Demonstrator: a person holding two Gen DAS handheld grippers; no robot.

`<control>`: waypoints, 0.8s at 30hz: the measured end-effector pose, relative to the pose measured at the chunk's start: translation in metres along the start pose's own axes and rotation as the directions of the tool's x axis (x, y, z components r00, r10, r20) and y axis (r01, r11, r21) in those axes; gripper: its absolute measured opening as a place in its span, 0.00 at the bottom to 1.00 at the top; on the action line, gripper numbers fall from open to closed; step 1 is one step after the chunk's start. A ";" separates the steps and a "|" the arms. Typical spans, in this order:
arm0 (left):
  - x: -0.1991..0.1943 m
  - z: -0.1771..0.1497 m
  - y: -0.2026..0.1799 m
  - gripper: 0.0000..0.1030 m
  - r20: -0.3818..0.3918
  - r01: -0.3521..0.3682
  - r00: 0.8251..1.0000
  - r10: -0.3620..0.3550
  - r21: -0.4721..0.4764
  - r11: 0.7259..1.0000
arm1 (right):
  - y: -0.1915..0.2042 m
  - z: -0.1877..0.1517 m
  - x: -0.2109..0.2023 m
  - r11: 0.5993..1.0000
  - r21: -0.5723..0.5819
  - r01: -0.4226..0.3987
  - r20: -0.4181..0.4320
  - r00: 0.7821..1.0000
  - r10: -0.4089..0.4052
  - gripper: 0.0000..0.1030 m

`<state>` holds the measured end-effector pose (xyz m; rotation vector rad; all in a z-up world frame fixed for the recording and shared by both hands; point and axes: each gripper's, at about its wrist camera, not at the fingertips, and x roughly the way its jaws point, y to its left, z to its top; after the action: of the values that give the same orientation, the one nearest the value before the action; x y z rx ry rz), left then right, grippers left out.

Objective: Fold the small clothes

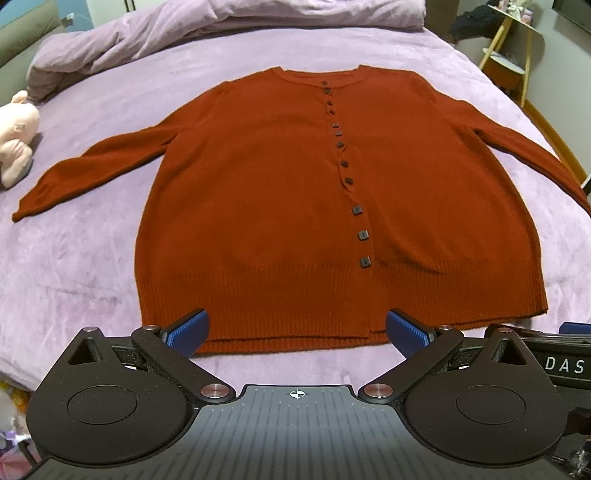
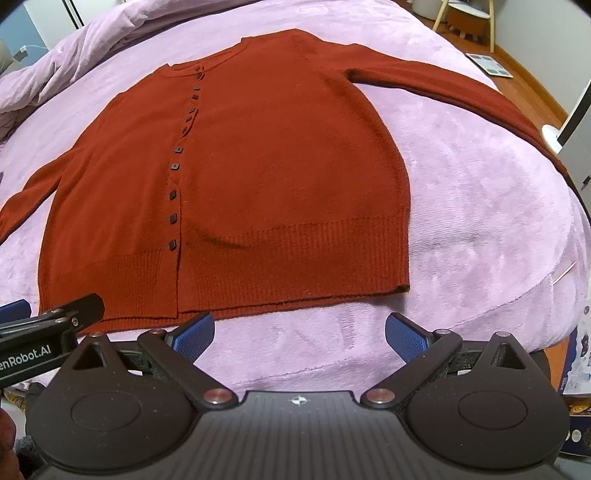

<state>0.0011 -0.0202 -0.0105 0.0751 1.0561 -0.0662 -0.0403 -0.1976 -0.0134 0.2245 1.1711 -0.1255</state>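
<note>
A rust-red buttoned cardigan [image 1: 266, 192] lies flat on the purple bed, both sleeves spread out, dark square buttons running down its front. In the right wrist view the same cardigan [image 2: 277, 166] fills the middle. My left gripper [image 1: 295, 332] hovers open over the ribbed hem, its blue pads wide apart with nothing between them. My right gripper [image 2: 299, 334] is open too, just short of the hem's right half, above bare blanket. The left gripper's body [image 2: 51, 332] shows at the left edge of the right wrist view.
A purple fleece blanket [image 1: 92, 266] covers the bed, with a bunched duvet [image 1: 184, 26] at the head. A pink plush toy [image 1: 16, 136] lies at the left. The bed's right edge [image 2: 565, 236] drops to a wooden floor with a stool [image 2: 465, 14] and boxes [image 2: 580, 369].
</note>
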 end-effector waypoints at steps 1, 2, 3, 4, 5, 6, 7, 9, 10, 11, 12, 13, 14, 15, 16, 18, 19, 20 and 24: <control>0.000 0.000 0.000 1.00 -0.002 0.003 1.000 -0.003 0.000 1.000 | 0.000 0.000 0.000 1.000 0.000 -0.003 0.000 1.000 0.003 0.96; 0.001 0.000 0.000 1.00 -0.003 0.005 1.000 -0.005 0.000 1.000 | 0.000 0.000 0.000 1.000 0.000 -0.006 -0.001 1.000 0.006 0.96; 0.001 0.000 0.000 1.00 -0.005 0.006 1.000 -0.006 0.000 1.000 | 0.000 0.000 0.000 1.000 0.000 -0.008 -0.003 1.000 0.008 0.96; 0.002 -0.001 0.000 1.00 -0.005 0.006 1.000 -0.006 0.001 1.000 | 0.000 0.000 0.000 1.000 0.000 -0.010 -0.003 1.000 0.010 0.96; 0.002 -0.001 0.001 1.00 -0.007 0.004 1.000 -0.004 0.002 1.000 | 0.000 0.000 0.000 1.000 0.000 -0.013 -0.003 1.000 0.013 0.96; 0.003 -0.001 0.001 1.00 -0.009 0.003 1.000 -0.003 0.002 1.000 | 0.001 0.000 0.001 1.000 0.000 -0.016 -0.004 1.000 0.016 0.96; 0.003 -0.001 0.002 1.00 -0.011 0.004 1.000 -0.004 0.002 1.000 | 0.001 0.000 0.001 1.000 0.000 -0.020 -0.008 1.000 0.020 0.96; 0.005 -0.002 0.003 1.00 -0.012 0.006 1.000 -0.006 -0.001 1.000 | -0.001 0.001 0.002 0.999 0.000 -0.038 -0.012 0.999 0.038 0.96; 0.005 -0.002 0.004 1.00 -0.014 0.008 1.000 -0.008 -0.003 1.000 | -0.001 0.001 0.002 0.998 0.004 -0.055 -0.013 0.998 0.056 0.96; 0.006 -0.002 0.004 1.00 -0.016 0.010 1.000 -0.010 -0.005 1.000 | -0.003 0.001 0.002 0.997 0.012 -0.077 -0.013 0.997 0.077 0.96; 0.008 -0.002 0.005 1.00 -0.021 0.013 1.000 -0.013 -0.008 1.000 | -0.004 0.000 0.002 0.995 0.022 -0.095 -0.010 0.995 0.095 0.96; 0.010 -0.002 0.005 1.00 -0.025 0.015 1.000 -0.016 -0.010 1.000 | -0.007 0.000 0.002 0.992 0.035 -0.123 -0.001 0.992 0.123 0.96; 0.011 -0.002 0.005 1.00 -0.029 0.021 0.999 -0.021 -0.011 1.000 | -0.009 0.000 0.003 0.988 0.044 -0.149 0.007 0.989 0.149 0.96; 0.013 -0.001 0.006 1.00 -0.034 0.027 0.999 -0.028 -0.014 1.000 | -0.013 0.000 0.004 0.981 0.054 -0.184 0.019 0.983 0.184 0.96; 0.014 -0.001 0.007 1.00 -0.036 0.035 0.999 -0.036 -0.017 0.999 | -0.015 -0.001 0.006 0.975 0.063 -0.215 0.031 0.976 0.214 0.96; 0.018 0.001 0.009 1.00 -0.039 0.061 0.997 -0.062 -0.026 0.998 | -0.023 -0.003 0.010 0.954 0.067 -0.293 0.081 0.954 0.287 0.96; 0.020 0.002 0.011 1.00 -0.036 0.081 0.996 -0.083 -0.035 0.996 | -0.029 -0.003 0.011 0.942 0.053 -0.331 0.121 0.939 0.323 0.96; 0.021 0.003 0.013 1.00 -0.029 0.094 0.995 -0.095 -0.046 0.995 | -0.035 -0.002 0.013 0.936 0.040 -0.349 0.156 0.928 0.339 0.96; 0.031 0.015 0.023 1.00 0.014 0.097 0.995 -0.096 -0.079 0.992 | -0.081 0.022 0.018 0.943 0.130 -0.306 0.295 0.920 0.258 0.96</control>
<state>0.0320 0.0009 -0.0294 -0.0479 1.0506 -0.1118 -0.0309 -0.2809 -0.0304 0.5132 0.8397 -0.0016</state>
